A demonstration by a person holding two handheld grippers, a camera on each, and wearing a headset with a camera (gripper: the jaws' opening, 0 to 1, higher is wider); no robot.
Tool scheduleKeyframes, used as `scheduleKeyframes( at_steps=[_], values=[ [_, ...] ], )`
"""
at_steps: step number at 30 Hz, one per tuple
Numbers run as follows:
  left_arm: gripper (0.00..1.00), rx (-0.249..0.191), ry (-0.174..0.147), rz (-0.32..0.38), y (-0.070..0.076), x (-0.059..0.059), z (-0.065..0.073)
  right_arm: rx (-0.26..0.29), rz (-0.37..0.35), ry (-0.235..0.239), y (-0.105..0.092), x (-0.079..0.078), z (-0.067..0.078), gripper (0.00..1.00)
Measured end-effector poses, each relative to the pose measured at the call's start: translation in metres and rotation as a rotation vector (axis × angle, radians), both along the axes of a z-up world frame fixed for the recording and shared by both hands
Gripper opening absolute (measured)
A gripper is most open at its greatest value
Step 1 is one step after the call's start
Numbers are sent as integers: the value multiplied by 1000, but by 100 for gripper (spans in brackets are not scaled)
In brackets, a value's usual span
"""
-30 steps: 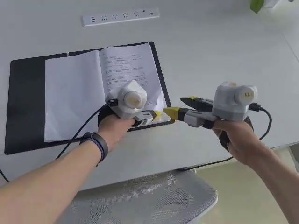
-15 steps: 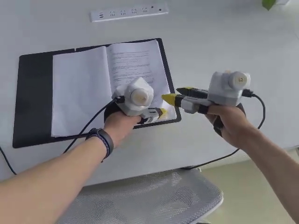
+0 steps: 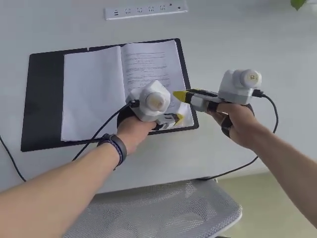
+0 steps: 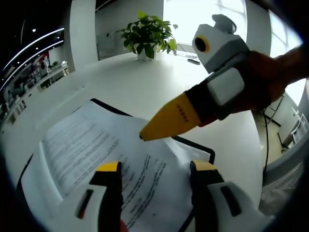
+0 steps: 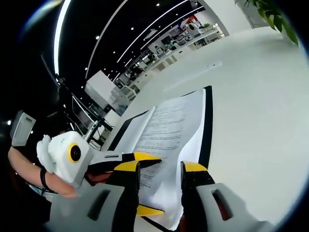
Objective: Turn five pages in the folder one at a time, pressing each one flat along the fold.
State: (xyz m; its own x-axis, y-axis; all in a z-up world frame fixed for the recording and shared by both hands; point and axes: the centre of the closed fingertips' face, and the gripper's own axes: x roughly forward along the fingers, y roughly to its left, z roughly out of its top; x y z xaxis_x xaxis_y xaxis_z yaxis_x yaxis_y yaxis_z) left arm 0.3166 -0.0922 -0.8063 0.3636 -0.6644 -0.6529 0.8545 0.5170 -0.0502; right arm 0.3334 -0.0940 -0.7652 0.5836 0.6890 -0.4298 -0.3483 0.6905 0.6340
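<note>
The black folder (image 3: 44, 99) lies open on the white table, with a blank sheet (image 3: 91, 89) on the left and a printed page (image 3: 148, 64) on the right. My left gripper (image 3: 174, 119) hovers open over the printed page's lower right corner, and in the left gripper view that page (image 4: 87, 145) runs under the left gripper (image 4: 155, 168). My right gripper (image 3: 182, 93) points left over the page's right edge, open with a narrow gap. In the right gripper view the right gripper (image 5: 159, 168) frames that page (image 5: 169, 130). Its yellow fingertip (image 4: 166, 118) shows just above the left jaws.
A white power strip (image 3: 146, 10) lies behind the folder. A potted plant (image 4: 147, 36) stands far off on the table. A grey mesh chair (image 3: 163, 208) sits below the table's front edge. Cables (image 3: 267, 129) trail from both grippers.
My right gripper has moved left, from off the folder's lower right corner to over the printed page's right edge, closer to the left gripper. The left gripper has stayed at the corner.
</note>
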Motion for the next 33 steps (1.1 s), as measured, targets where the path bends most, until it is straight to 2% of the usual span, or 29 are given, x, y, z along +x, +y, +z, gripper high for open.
scheduleKeyframes(
  at_steps=[3,6,10,11,13,16,27,33],
  values=[
    [57,-1,0,3,0,1,-1,3,-8,24,-1,1,-6,26],
    [57,-1,1,3,0,2,-2,14,-23,35,-2,1,-8,16],
    [57,-2,2,5,0,2,-2,3,-40,51,-5,1,-14,6],
    [57,-2,3,5,0,2,-3,-13,-39,64,-6,0,-17,6],
    [58,-2,3,5,-1,2,-3,16,-45,57,-5,0,-14,5],
    [58,-2,5,3,-1,3,-3,11,-45,58,-5,0,-14,4],
    [65,-8,35,-5,1,-2,0,0,-26,26,-2,0,-2,1],
    [67,-11,27,-10,10,-6,11,1,-27,16,-2,0,4,1]
  ],
)
